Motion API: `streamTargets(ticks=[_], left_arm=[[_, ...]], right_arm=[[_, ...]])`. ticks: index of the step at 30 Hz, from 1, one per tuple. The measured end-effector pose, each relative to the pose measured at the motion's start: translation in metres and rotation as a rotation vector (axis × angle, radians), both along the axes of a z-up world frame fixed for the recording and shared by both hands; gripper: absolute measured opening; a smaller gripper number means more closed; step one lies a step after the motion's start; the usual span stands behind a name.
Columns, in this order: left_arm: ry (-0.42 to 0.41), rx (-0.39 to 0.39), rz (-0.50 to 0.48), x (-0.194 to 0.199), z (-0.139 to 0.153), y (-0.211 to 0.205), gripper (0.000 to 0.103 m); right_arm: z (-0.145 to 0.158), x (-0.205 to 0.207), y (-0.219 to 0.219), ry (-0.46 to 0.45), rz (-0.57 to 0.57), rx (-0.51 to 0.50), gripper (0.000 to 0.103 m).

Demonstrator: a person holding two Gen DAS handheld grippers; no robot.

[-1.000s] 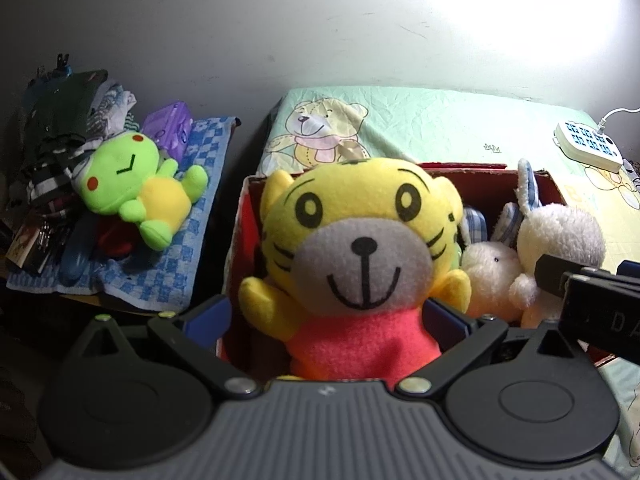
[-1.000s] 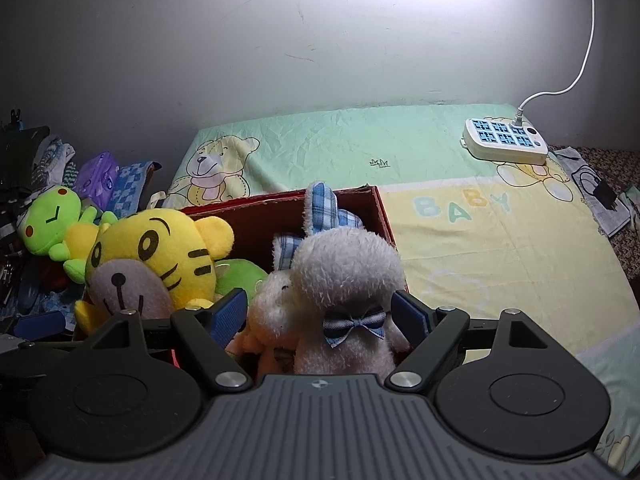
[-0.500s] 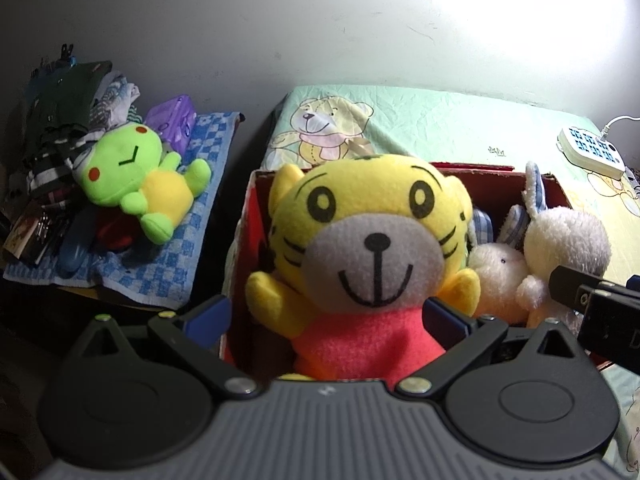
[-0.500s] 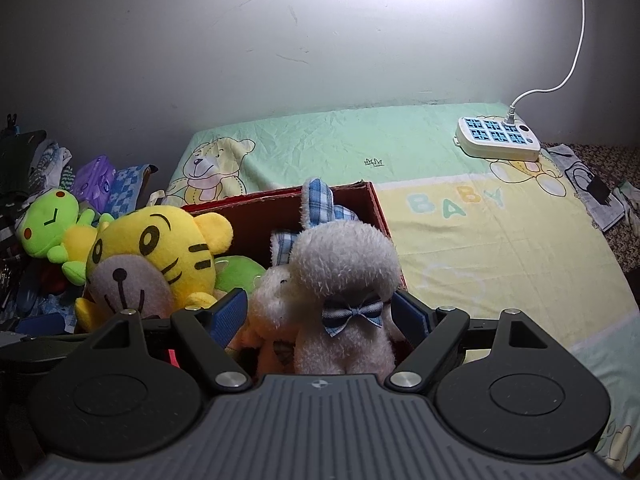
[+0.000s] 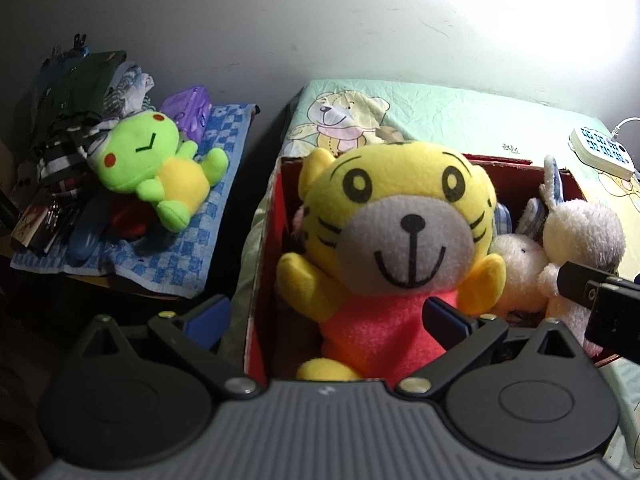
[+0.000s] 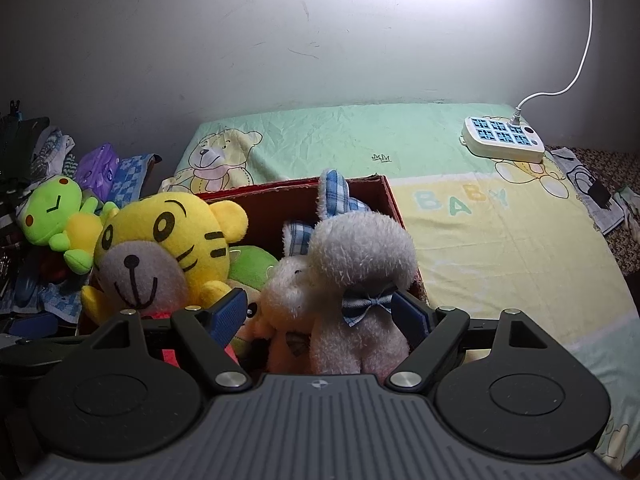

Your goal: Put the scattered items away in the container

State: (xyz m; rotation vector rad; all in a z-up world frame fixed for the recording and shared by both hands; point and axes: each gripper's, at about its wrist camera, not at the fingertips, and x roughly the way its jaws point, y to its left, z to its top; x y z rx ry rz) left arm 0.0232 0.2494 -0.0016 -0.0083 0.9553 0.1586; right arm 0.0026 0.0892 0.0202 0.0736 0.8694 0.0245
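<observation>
We find the red box [image 5: 267,248] on the bed already holding the tiger toy [image 5: 400,236], two white rabbits [image 6: 360,276] and a green toy [image 6: 250,262]. The frog toy [image 5: 156,164] remains outside, left, on a checked towel [image 5: 180,256]. The left gripper [image 5: 324,316] and right gripper [image 6: 320,312] are both spread wide, grasping nothing.

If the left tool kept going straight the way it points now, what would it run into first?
Most likely the yellow tiger plush sitting in the red box: its red body fills the gap of the open left tool. Exact depth is unclear.
</observation>
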Motion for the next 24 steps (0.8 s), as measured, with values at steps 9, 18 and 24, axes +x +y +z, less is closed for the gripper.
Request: streamTargets(ticks=[9,18,24], left_arm=[[-0.017,0.008,0.003,-0.0018,-0.0024,0.0033,0.102],[-0.021,0.011,-0.033,0.0013,-0.0035,-0.0041,0.102],[-0.026,0.02,-0.026,0.0042,-0.0025,-0.005,0.102]], right_arm=[[0.0031,-0.0012,0.0066,-0.018,0.005,-0.054,0.081],[0.0002,0.0029,0.0056,-0.006,-0.008,-0.058,0.081],[0.0001,0.0041,0.0019,-0.005,-0.018,-0.049,0.081]])
